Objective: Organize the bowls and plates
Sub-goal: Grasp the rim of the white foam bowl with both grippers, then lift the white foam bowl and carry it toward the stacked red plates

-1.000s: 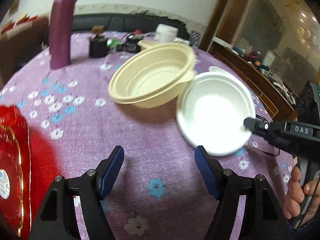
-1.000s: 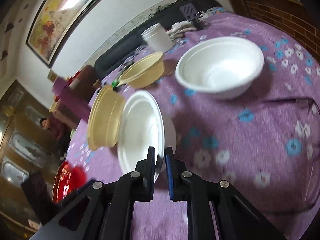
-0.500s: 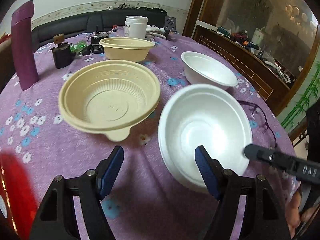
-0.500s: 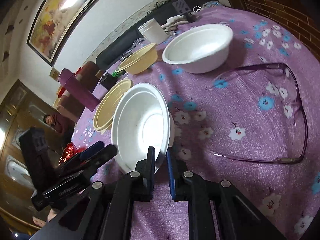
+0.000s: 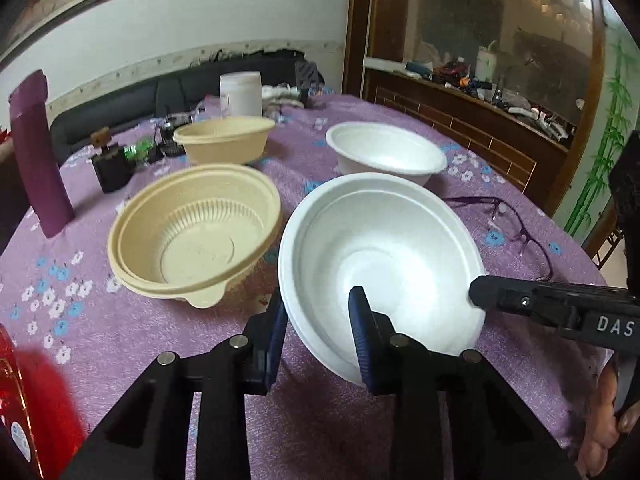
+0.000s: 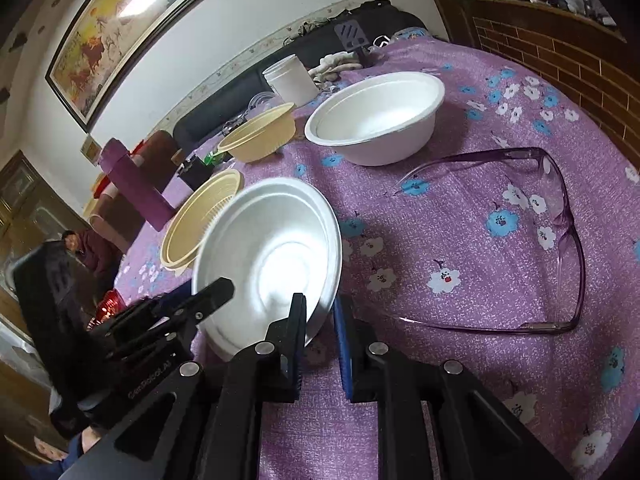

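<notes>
While both grippers straddle it — seemingly pinching — white bowl [image 5: 384, 256] tilts.

1. Purple glasses [image 6: 532, 240] lie folded open on the floral tablecloth [image 6: 460, 360].
2. A white jar [image 5: 241, 93] stands at the far edge.
3. A purple flask [image 5: 36, 156] stands upright.
</notes>
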`<state>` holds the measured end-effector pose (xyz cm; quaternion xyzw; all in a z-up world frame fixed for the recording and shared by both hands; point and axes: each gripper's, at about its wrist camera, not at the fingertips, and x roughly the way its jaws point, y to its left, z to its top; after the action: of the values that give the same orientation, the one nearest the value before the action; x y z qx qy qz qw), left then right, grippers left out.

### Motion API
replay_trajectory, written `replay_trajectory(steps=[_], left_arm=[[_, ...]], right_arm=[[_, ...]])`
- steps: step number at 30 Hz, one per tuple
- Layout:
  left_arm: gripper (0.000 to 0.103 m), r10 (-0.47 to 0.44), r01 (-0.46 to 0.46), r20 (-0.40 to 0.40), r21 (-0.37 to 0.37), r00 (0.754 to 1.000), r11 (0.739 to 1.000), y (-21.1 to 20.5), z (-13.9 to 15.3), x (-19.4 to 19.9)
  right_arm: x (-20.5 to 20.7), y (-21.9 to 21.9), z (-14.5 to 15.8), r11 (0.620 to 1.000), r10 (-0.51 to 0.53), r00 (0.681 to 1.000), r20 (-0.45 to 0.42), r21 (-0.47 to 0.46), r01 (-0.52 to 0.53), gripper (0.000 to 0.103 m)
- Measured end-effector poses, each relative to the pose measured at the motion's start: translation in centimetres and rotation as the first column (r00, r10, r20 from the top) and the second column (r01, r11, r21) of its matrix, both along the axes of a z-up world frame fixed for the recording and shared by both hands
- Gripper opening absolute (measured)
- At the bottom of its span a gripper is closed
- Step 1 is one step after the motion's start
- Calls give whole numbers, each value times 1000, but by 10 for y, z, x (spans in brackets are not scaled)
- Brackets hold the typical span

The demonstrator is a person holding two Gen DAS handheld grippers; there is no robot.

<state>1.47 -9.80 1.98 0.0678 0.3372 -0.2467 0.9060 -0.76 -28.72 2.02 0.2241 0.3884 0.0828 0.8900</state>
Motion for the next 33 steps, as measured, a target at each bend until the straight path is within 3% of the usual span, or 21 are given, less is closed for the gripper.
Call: replay_trajectory(steps=[8,14,19,22,23,24,26,28,33], left_arm=[[30,22,-22,-42,11,999,1000,28,7,-24],[31,105,-104,-76,11,992,995,76,12,-44],[31,149,-148,-145,22,978,989,100,-3,-47],[35,151,-150,-169,20,974,989,104,-10,-45],[42,152,-151,-170,19,974,988,104,-10,-45],[46,157,-156,-168,18,973,988,105,-10,-44],[58,164,-165,-148,7,975,986,107,-8,-44],[58,180,-181,-129,11,975,984,109,-6,-43],[55,210,-211,-124,11,970,977,111,-8,-36]], right_arm=[[-14,15,17,999,51,999,12,-15,-51,15],[-19,54,18,983,179,984,1,-31,-179,17],[-18,88,7,965,260,965,-25,-40,-261,18],[-17,98,4,961,269,963,-29,-62,-270,18],[-18,99,4,961,263,964,-25,-77,-264,18],[-18,100,5,962,260,965,-26,-84,-261,19],[-19,100,5,962,255,967,-27,-90,-256,30],[-19,98,7,964,246,969,-19,-97,-246,39],[-20,97,6,964,246,969,-5,-102,-245,39]])
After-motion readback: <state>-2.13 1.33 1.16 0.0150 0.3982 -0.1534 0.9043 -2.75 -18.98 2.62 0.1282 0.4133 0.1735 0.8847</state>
